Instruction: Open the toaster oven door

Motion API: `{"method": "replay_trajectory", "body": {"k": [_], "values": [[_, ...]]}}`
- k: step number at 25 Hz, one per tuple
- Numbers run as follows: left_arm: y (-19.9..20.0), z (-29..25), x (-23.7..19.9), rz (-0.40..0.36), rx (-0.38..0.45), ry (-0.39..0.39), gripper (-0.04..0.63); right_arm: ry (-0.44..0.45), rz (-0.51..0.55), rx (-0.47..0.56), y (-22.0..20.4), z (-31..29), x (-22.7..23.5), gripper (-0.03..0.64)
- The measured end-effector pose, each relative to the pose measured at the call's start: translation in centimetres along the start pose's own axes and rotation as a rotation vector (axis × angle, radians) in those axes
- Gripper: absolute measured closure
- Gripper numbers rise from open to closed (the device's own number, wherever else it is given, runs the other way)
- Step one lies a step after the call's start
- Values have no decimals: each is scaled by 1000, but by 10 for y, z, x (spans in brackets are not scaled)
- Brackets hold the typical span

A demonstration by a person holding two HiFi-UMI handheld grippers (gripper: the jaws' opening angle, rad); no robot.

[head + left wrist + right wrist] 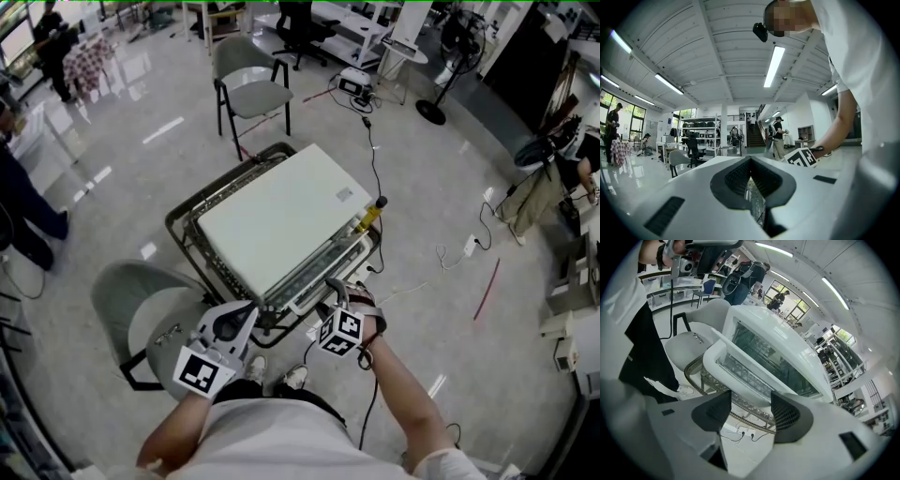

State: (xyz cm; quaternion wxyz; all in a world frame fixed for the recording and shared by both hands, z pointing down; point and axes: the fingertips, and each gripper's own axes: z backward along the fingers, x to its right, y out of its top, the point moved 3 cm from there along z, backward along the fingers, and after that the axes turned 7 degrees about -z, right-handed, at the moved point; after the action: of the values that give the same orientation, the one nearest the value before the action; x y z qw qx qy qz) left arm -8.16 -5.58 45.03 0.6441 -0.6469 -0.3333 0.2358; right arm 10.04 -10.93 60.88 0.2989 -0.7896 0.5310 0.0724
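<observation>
The white toaster oven (272, 220) sits on a wire cart (180, 225). In the right gripper view its glass door (740, 373) hangs tilted outward from the oven body (797, 350), with the white handle bar (712, 350) along its near edge. My right gripper (336, 294) is at the oven's front right corner. It stands open (750, 404) just below the door, and nothing is between its fingers. My left gripper (255, 321) is by the cart's front edge. Its tips point up into the room (751, 180), and they are shut to a thin slit.
A grey chair (141, 314) stands to the left of the cart and another (248, 80) behind it. A yellow bottle (369, 216) stands on the cart's right side. Cables and a power strip (471, 246) lie on the floor at right. People stand further off.
</observation>
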Motion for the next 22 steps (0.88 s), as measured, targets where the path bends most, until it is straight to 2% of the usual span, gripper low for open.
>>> {"method": "replay_trajectory", "body": {"k": [6, 12, 22], "values": [[-1, -3, 5, 6, -4, -10, 578, 27, -16, 17, -4, 5, -9, 338], [0, -6, 11, 2, -5, -26, 578, 67, -92, 28, -14, 10, -15, 337], [1, -11, 20, 1, -7, -44, 578, 104, -124, -5, -32, 13, -26, 336]]}}
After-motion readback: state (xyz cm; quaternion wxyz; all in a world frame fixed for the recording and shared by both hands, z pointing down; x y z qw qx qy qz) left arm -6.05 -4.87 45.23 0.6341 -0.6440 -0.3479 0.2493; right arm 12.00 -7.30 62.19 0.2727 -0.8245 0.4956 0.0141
